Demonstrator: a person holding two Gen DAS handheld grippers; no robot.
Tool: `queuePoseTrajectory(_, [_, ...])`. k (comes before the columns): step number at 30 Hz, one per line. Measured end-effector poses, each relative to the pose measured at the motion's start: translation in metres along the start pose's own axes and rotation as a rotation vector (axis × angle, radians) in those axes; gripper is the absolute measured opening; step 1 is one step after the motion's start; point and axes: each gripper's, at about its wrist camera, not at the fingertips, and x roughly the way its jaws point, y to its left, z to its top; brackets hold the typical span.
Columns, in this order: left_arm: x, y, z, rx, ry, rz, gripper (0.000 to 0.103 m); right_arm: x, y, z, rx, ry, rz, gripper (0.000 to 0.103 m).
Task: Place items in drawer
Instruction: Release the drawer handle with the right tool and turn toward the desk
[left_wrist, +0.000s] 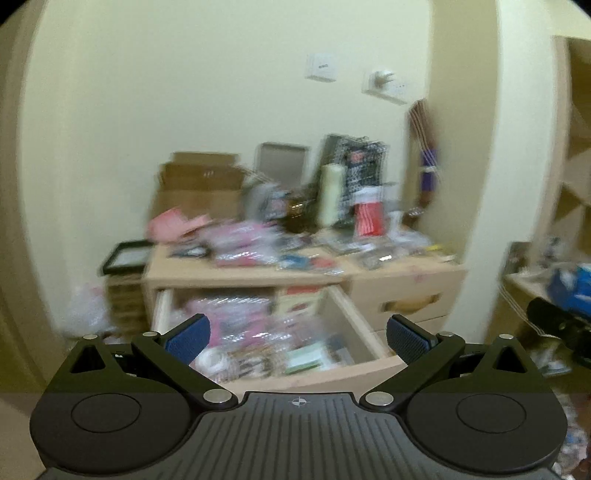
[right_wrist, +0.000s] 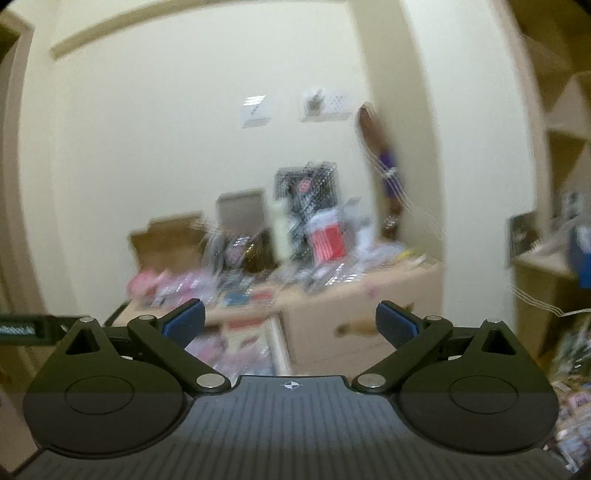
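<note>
Left hand-held gripper (left_wrist: 298, 339): fingers spread, empty, above the pulled-out drawer (left_wrist: 354, 317), itself full of blurred packets. Right hand-held gripper (right_wrist: 290, 325): spread, empty. Wooden tabletop (left_wrist: 255, 268): cluttered; cardboard box (left_wrist: 195, 184) at rear. Cream wall (left_wrist: 184, 92), two wall plates

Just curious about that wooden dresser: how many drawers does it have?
2 visible: the left drawer is pulled open and full of packets; the right drawer beside it is shut, with a cut-out handle. A lower one may sit beneath, but blur and the left gripper hide it.
</note>
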Motion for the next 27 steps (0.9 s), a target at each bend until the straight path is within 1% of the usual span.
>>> queuePoseTrajectory(3, [0.007, -0.023, 0.014, 0.046, -0.045, -0.094, 0.103, -0.025, -0.02, 0.015, 0.011, -0.08, -0.096, 0.102])
queuePoseTrajectory(6, [0.013, -0.047, 0.025, 0.111, -0.102, -0.179, 0.103, -0.052, -0.042, 0.026, 0.033, -0.152, -0.222, 0.102])
queuePoseTrajectory(11, [0.031, -0.085, 0.04, 0.206, -0.102, -0.384, 0.103, -0.095, -0.069, 0.044, 0.1, -0.222, -0.438, 0.102])
queuePoseTrajectory(12, [0.034, -0.092, 0.042, 0.219, -0.099, -0.42, 0.103, -0.101, -0.069, 0.046, 0.099, -0.23, -0.479, 0.102])
queuePoseTrajectory(18, [0.047, -0.123, 0.041, 0.245, -0.054, -0.584, 0.103, -0.13, -0.068, 0.052, 0.08, -0.254, -0.708, 0.102])
queuePoseTrajectory(21, [0.054, -0.139, 0.041, 0.257, -0.031, -0.666, 0.103, -0.143, -0.072, 0.046, 0.101, -0.256, -0.788, 0.102])
queuePoseTrajectory(27, [0.066, -0.17, 0.039, 0.283, 0.014, -0.83, 0.103, -0.169, -0.061, 0.028, 0.142, -0.262, -0.955, 0.102])
